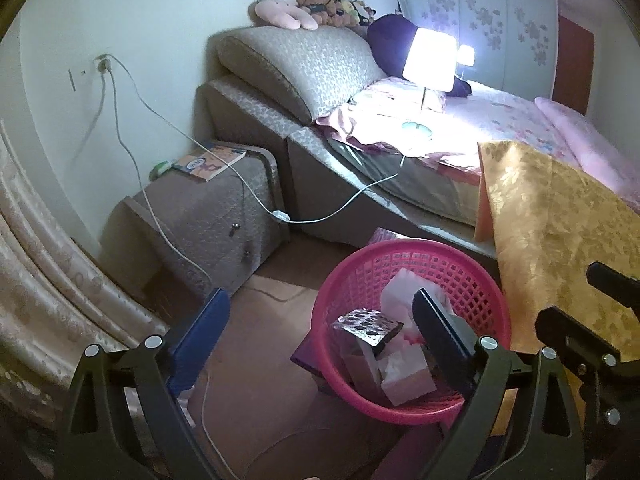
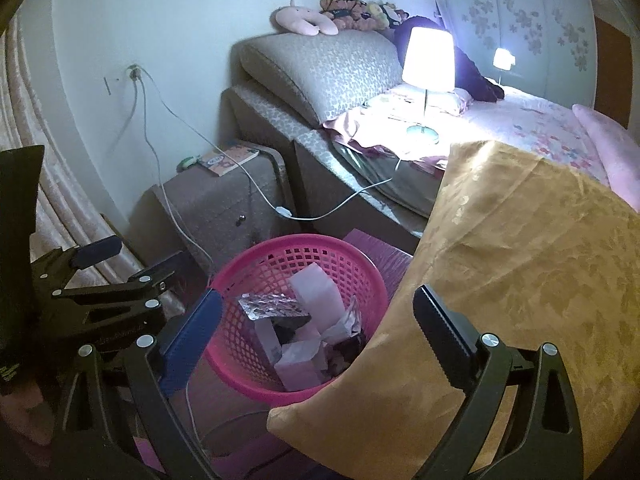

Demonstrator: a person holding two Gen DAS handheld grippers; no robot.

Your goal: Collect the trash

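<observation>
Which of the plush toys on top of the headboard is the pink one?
The pink plush toy at the left end of the row; the other plush toys beside it are orange, brown and yellow.

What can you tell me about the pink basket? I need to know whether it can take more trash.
The pink basket is round, of plastic lattice with a solid rim, and stands upright on the floor beside the bed. It holds a silver foil blister pack, small cartons and crumpled white paper, piled well below the rim, so room seems left. A gold cloth overlaps its right edge in the right wrist view. Neither gripper touches it.
</observation>
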